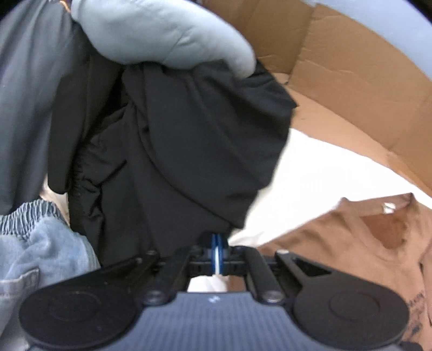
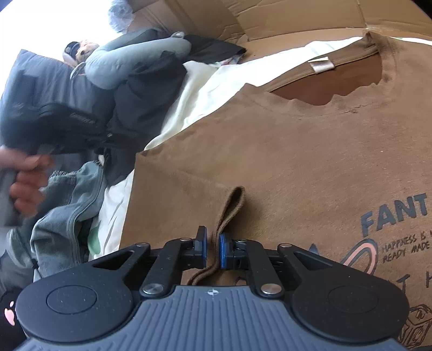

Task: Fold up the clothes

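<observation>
My left gripper is shut, and the bottom edge of a black garment comes down to its tips and appears pinched there. The garment hangs blurred in front of the camera. A brown printed T-shirt lies flat on a white sheet, its collar toward the top of the right wrist view. My right gripper stands slightly open over the shirt's near edge. A thin brown fold of that shirt runs loosely between its blue pads. The shirt also shows at the lower right of the left wrist view.
A pile of clothes lies to the left: a light grey piece, a dark grey one and pale denim. A person's hand shows at the left edge. Brown cardboard borders the far side.
</observation>
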A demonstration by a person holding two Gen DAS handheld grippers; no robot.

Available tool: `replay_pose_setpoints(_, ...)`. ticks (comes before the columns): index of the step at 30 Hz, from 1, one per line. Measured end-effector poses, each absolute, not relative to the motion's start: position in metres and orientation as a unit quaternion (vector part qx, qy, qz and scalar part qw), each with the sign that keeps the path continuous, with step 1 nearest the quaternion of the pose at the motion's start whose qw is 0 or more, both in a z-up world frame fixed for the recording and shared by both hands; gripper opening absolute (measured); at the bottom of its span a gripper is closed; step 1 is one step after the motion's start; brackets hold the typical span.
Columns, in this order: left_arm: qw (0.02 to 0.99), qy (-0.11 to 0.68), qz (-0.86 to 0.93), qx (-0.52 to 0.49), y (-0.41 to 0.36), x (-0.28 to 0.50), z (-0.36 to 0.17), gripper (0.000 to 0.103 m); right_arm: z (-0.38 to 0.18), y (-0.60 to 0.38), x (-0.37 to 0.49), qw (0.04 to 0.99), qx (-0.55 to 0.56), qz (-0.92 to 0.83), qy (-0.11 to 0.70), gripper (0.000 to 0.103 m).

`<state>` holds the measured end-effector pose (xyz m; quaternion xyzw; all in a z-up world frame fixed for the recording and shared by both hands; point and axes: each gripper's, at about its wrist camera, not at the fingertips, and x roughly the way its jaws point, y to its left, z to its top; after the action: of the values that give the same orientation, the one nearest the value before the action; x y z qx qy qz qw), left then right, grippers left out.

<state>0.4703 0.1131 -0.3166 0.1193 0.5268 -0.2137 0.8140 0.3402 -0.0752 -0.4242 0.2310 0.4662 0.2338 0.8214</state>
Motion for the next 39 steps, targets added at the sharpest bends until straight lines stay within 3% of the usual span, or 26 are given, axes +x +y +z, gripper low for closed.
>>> replay_pose_setpoints(7,0.783,0.553,-0.252,0.131,0.114,0.443,-0.321,0.002,-0.432,-0.085,0.353,0.814,0.265,0.215,0.47,0.017)
replay_pose_setpoints(8,0.778,0.558,-0.256,0.133,0.112,0.44,-0.325,0.002,-0.432,-0.086,0.354,0.813,0.268,0.214,0.471,0.016)
replay_pose_setpoints(9,0.775,0.561,-0.257,0.135,0.111,0.438,-0.33,0.002,-0.432,-0.085,0.353,0.815,0.261,0.217,0.47,0.001)
replay_pose_setpoints(25,0.79,0.562,-0.22,0.107,0.11,0.479,-0.356,0.002,-0.426,-0.092,0.355,0.831,0.235,0.193,0.466,0.003)
replay_pose_setpoints(32,0.806,0.527,-0.247,0.106,0.129,0.446,-0.325,0.004,-0.421,-0.109,0.34,0.838,0.247,0.193,0.446,0.007)
replay_pose_setpoints(39,0.794,0.53,-0.273,0.118,0.122,0.408,-0.344,0.005,-0.402,-0.101,0.331,0.846,0.246,0.232,0.412,0.007)
